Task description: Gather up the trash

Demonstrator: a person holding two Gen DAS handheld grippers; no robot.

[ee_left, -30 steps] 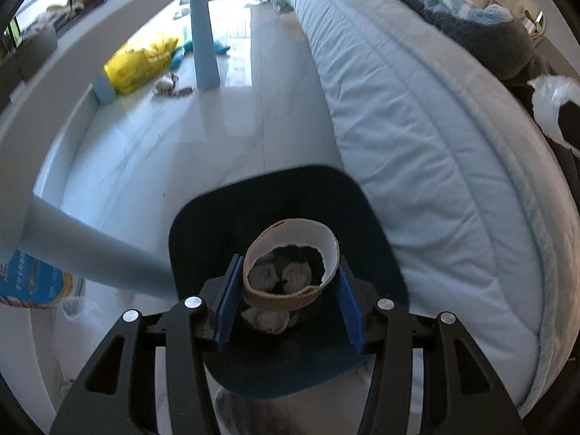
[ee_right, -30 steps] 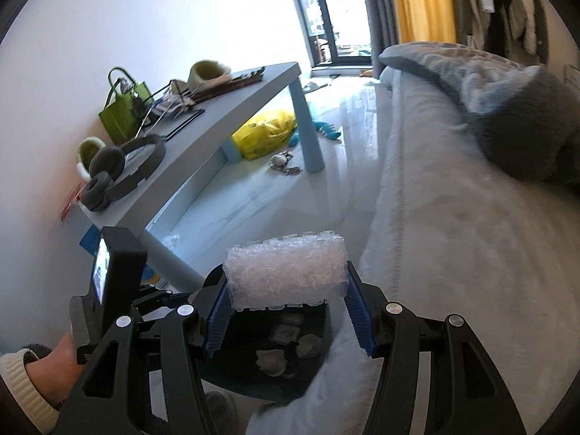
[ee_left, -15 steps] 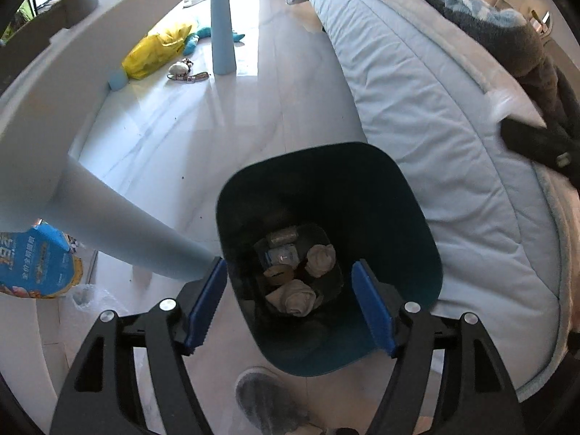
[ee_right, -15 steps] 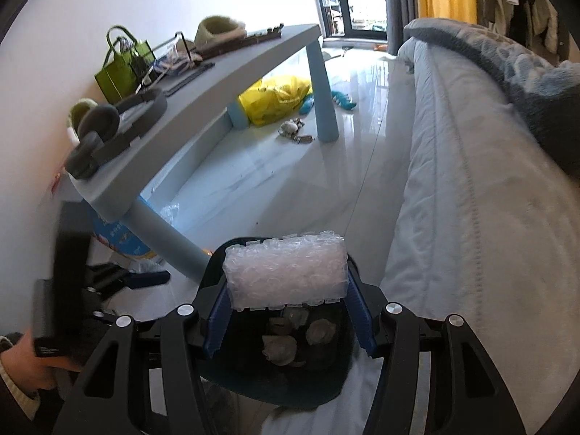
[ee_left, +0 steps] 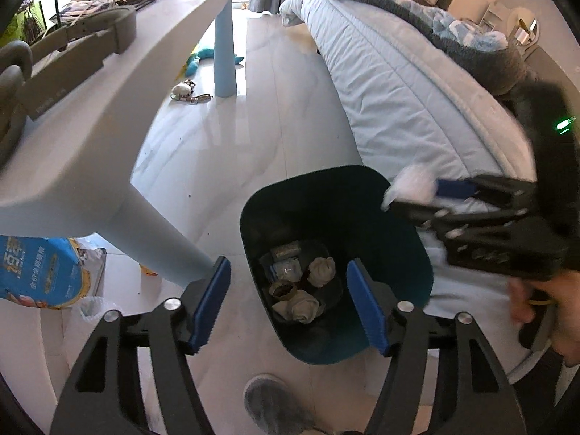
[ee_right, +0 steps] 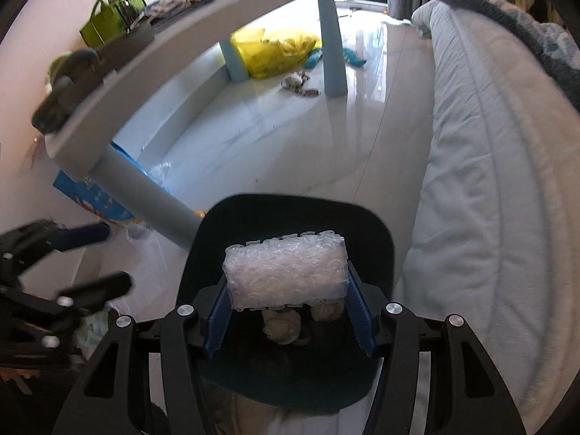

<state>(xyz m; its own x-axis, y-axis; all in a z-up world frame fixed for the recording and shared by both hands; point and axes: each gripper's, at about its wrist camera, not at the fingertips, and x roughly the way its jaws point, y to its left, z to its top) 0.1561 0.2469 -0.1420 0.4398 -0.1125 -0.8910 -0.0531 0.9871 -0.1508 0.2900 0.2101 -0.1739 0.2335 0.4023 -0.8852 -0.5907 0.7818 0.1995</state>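
The left tool [ee_left: 288,302] points steeply down, its jaws apart and empty after just narrowing a little, while the right tool [ee_right: 286,313], likewise tilted down, is clamped on a bubble-wrap wad [ee_right: 284,275].

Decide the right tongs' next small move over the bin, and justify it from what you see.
Probably open the right tongs: they grip the bubble wrap directly above the open dark bin, which already holds trash. The left tongs are empty.

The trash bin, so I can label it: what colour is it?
Dark teal, nearly black inside; the trash bin shows best in the left wrist view.
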